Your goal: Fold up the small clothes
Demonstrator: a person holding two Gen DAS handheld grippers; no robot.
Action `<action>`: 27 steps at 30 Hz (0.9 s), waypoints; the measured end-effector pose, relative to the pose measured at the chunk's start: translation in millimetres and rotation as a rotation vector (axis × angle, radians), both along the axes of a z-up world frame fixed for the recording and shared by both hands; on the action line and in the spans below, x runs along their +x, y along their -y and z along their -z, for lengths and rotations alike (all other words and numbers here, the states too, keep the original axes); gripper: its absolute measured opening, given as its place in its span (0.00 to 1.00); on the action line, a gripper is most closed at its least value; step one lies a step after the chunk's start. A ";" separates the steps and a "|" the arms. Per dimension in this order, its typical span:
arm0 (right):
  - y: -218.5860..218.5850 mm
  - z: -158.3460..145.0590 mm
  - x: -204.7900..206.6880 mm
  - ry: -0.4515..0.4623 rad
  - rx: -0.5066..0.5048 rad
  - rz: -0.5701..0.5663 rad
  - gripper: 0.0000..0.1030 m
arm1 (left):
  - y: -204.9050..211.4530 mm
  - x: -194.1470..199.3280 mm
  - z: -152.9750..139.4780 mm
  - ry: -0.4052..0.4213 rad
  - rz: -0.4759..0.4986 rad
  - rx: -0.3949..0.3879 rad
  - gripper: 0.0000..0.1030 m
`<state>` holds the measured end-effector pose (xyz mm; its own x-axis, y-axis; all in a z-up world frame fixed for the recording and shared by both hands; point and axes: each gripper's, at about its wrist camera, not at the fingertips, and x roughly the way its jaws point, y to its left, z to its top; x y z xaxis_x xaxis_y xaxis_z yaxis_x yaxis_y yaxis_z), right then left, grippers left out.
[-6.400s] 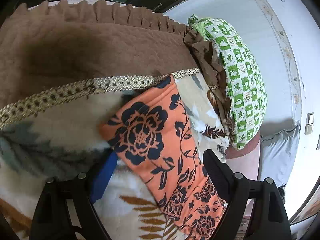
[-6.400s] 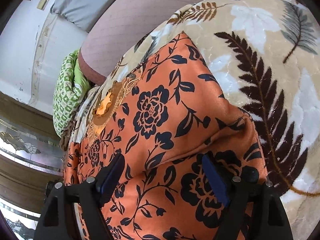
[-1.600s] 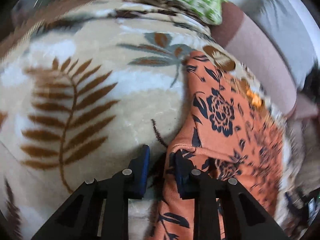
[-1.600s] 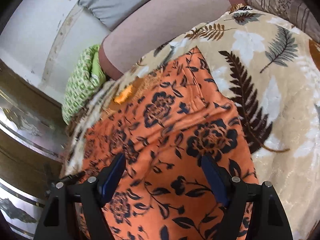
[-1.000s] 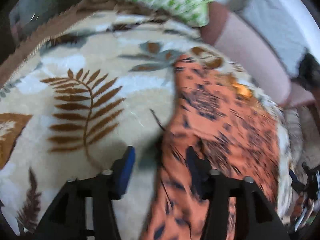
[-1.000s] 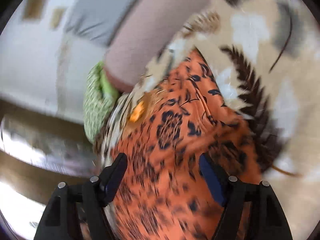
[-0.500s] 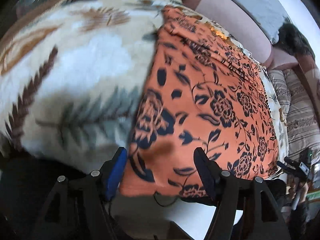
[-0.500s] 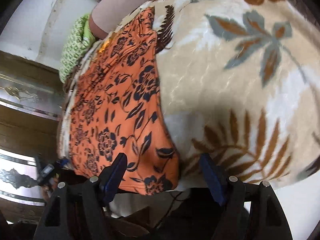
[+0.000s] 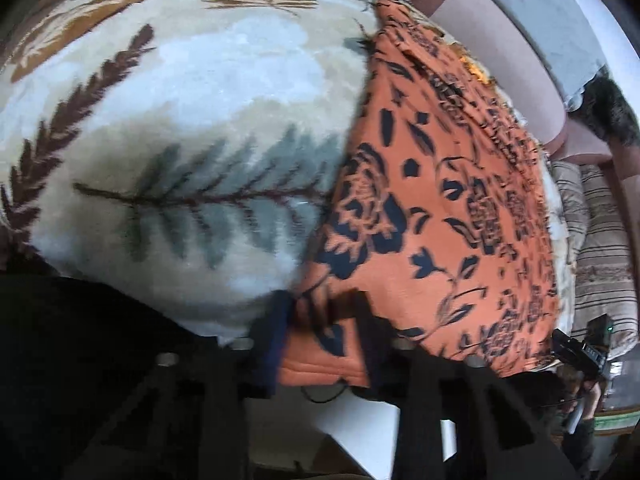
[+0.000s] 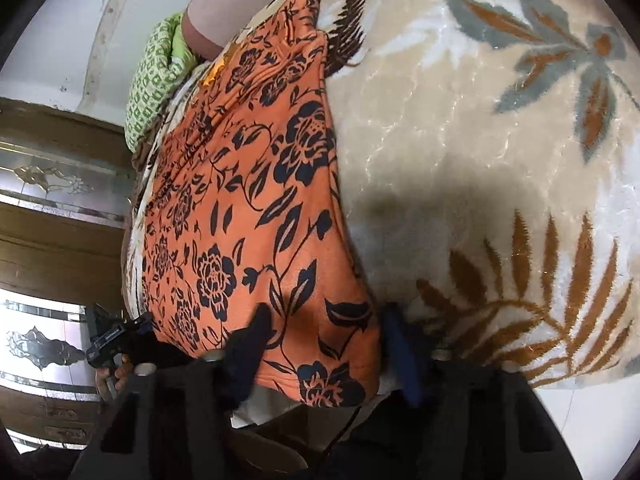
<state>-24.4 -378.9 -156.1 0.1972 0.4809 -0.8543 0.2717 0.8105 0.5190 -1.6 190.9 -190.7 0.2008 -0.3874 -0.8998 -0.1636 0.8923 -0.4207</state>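
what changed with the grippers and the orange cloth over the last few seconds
Both grippers pulled back to the near hem of the orange floral garment. The left gripper and right gripper now each straddle a hem corner, jaws narrower than half a second ago. The garment stays flat on the leaf-print blanket.

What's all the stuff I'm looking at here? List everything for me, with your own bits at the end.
Garment: one, orange with a dark floral print, spread flat on the blanket, its near hem at the bed edge.
Blanket: one, cream plush with brown and grey-green leaves, covering the bed.
Pillow: one, green and white pattern, at the far end beyond the garment.
Striped cushion: one, beige and brown, beside the blanket.
Wooden cabinet: one, brown with frosted glass panels, next to the bed.
Left gripper: one, black, fingers either side of the garment's near left hem corner, jaws apart.
Right gripper: one, black, fingers straddling the near right hem corner, jaws apart.
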 end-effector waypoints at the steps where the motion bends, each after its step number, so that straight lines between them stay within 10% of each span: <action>1: -0.2 1.4 0.4 -0.008 0.002 -0.003 0.36 | -1.7 -0.8 0.2 -0.005 -0.003 -0.007 0.21; 11: -1.6 4.2 -3.7 -0.026 0.038 -0.020 0.37 | 19.0 -4.8 -0.1 -0.016 0.128 0.080 0.52; 15: -7.4 5.6 -6.0 -0.032 0.047 -0.036 0.12 | 16.2 -5.1 -1.9 -0.012 0.133 0.056 0.06; 27: 3.3 -37.0 -10.7 0.177 0.264 0.077 0.08 | -7.3 2.5 -66.2 0.151 0.073 -0.158 0.05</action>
